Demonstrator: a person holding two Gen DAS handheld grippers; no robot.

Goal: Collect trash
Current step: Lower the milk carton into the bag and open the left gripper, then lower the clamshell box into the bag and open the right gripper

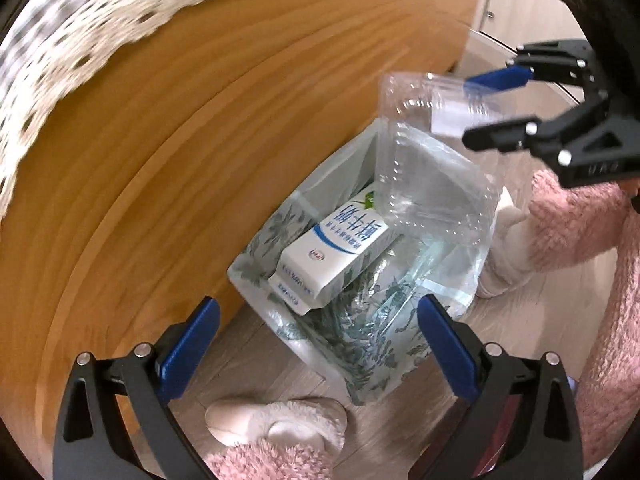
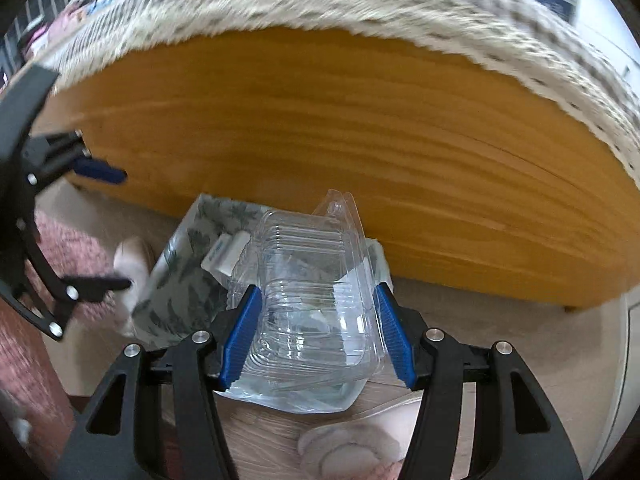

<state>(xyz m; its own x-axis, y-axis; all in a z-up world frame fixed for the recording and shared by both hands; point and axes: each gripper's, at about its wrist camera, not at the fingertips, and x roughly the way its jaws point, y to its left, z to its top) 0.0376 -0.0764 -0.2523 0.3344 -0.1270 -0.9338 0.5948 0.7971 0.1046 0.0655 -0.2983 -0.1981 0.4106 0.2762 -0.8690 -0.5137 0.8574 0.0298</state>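
**Clamshell held over trash bag beside wood panel**

Surface/room: Pale wood-look floor [image 1: 256, 364] is seen in both views. A large orange-brown wood panel [image 1: 192, 160] stands on it, w/ a patterned cream cloth [image 1: 60, 40] lying over its top edge; cloth is blurred, pattern not resolved. In the right wrist view, the panel's lower edge and a small foot are seen at far right. A person's fuzzy pink sleeve [image 1: 576, 232] and pale fluffy slippers [image 1: 280, 424] are seen on the floor side of the bag.

Containers: A bag [image 1: 360, 344] w/ grey-green leaf print stands open on the floor, against the panel base. Inside it a white carton [image 1: 336, 252] w/ blue lettering lies tilted, one end up toward the panel. Other contents can't be told.

Task item: a clear plastic clamshell [image 2: 316, 312] is held in the air above the bag mouth, partly overlapping it in both views; not yet inside. Looks empty; transparent, so detail is uncertain.

Tongs: right gripper [image 2: 316, 336] is clamped on the clamshell, blue pads pressed on its two sides. Left gripper [image 1: 320, 352] is spread apart, nothing between the pads, pointed down at the bag from above; no contact w/ bag or carton.
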